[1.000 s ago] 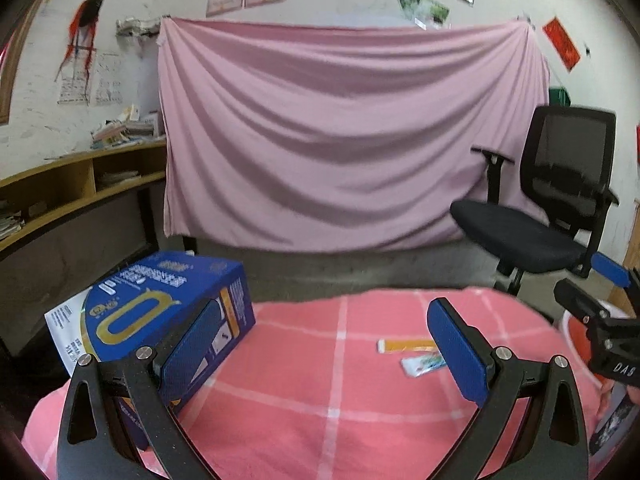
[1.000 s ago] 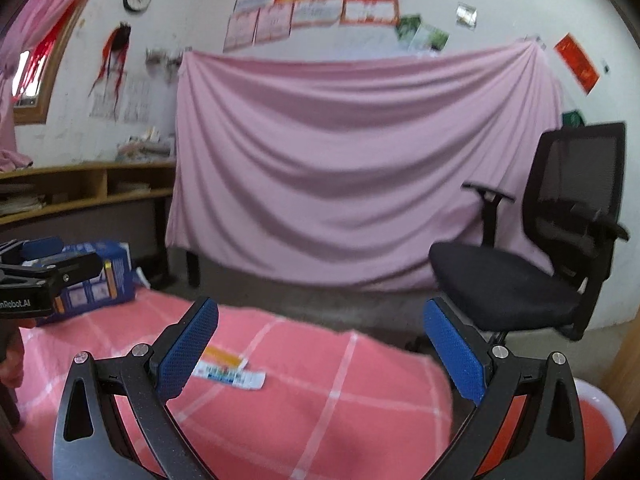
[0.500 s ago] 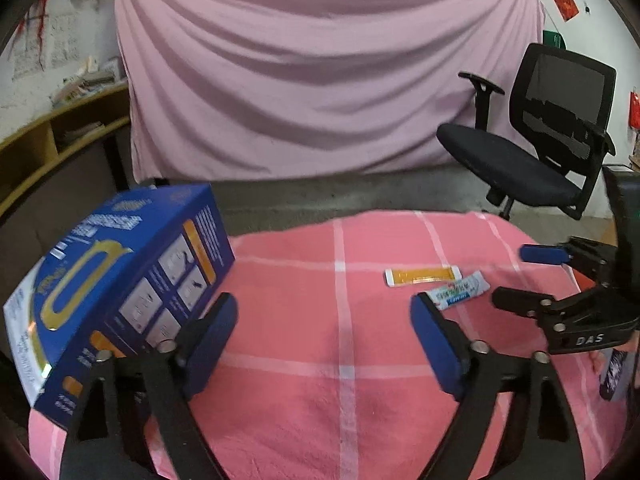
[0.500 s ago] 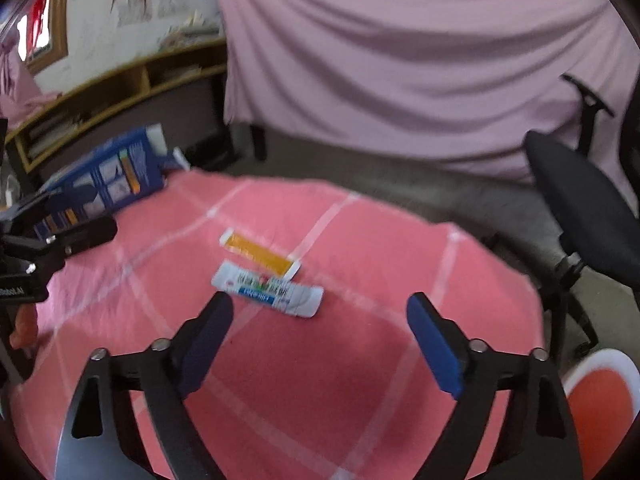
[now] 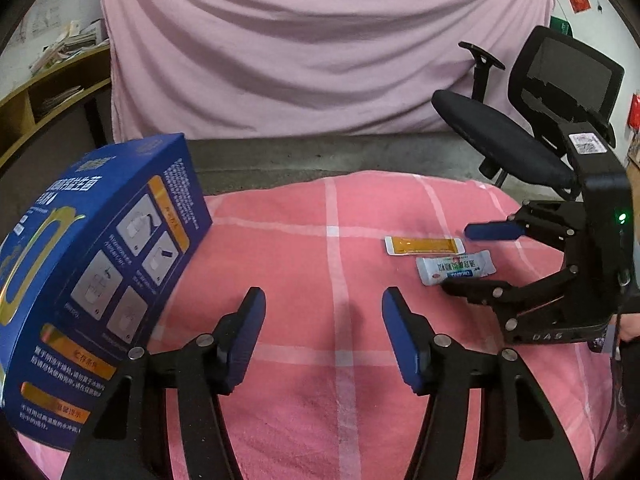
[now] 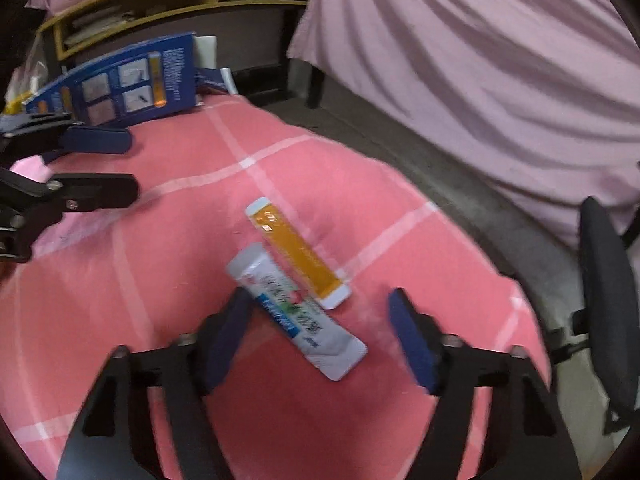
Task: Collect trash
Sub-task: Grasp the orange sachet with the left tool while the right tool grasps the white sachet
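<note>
Two empty sachets lie side by side on the pink checked cloth (image 5: 332, 400): an orange one (image 5: 424, 245) (image 6: 300, 254) and a white one with blue print (image 5: 456, 267) (image 6: 296, 312). My right gripper (image 6: 320, 312) is open and low over the cloth, its fingers on either side of the white sachet; it also shows in the left wrist view (image 5: 476, 260). My left gripper (image 5: 324, 312) is open and empty over bare cloth, left of the sachets; it also shows in the right wrist view (image 6: 116, 164).
A large blue carton (image 5: 92, 280) (image 6: 128, 80) stands tilted at the cloth's left edge, close to my left gripper. A black office chair (image 5: 528, 128) stands beyond the right side. A pink drape (image 5: 320, 48) hangs behind, and wooden shelves (image 6: 160, 4) are at the far left.
Both grippers have tilted down and come closer to the cloth. The right one has moved in until its open fingers straddle the white sachet. The left one has come nearer the carton.
</note>
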Demonstrator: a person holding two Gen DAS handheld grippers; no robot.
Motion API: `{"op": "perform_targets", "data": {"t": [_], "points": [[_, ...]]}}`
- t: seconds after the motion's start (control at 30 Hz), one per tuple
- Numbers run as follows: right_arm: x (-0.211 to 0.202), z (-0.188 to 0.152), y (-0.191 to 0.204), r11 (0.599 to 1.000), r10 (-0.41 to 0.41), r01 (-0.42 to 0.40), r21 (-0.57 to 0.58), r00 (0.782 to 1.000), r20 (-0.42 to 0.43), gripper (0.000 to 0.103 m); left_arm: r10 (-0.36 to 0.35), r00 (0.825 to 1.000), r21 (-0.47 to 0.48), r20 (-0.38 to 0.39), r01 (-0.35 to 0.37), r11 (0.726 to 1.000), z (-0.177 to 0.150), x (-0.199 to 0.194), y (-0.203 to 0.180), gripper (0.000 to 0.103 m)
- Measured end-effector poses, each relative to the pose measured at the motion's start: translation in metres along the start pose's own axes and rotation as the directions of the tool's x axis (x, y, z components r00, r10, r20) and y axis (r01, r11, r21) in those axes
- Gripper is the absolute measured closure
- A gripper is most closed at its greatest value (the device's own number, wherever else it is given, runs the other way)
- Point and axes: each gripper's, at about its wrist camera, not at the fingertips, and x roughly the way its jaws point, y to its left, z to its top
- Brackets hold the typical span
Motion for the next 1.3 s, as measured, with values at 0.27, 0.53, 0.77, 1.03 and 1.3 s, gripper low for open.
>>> {"op": "perform_targets", "data": {"t": [0.27,0.53,0.77,1.03,1.3], "points": [[-0.018,-0.024,0.003,0.999,-0.003,0.003,0.034,1.000,-0.005,0.082,-0.031,0.999,0.077,-0.035,0.034,0.996,0.012,0.017,-0.009,0.048],[-0.049,-0.062,-0.009,0.979,-0.103,0.103,0.174,0.995,-0.008,0.083,-0.074,0.995,0.136,-0.073,0.083,0.987,0.027,0.040,-0.023,0.048],[-0.073,-0.097,-0.035,0.888,-0.231,0.215,0.407,0.973,-0.011,0.083,-0.175,0.978,-0.010,-0.113,0.175,0.985,0.047,0.060,-0.048,0.049],[-0.076,-0.104,-0.042,0.868,-0.227,0.194,0.457,0.974,0.018,0.083,-0.111,0.982,-0.147,-0.156,0.088,0.985,0.074,0.089,-0.077,0.056],[-0.078,-0.112,-0.050,0.852,-0.191,0.135,0.507,0.980,0.060,0.083,0.078,0.983,-0.114,-0.165,-0.097,0.989,0.077,0.100,-0.091,0.081]]}}
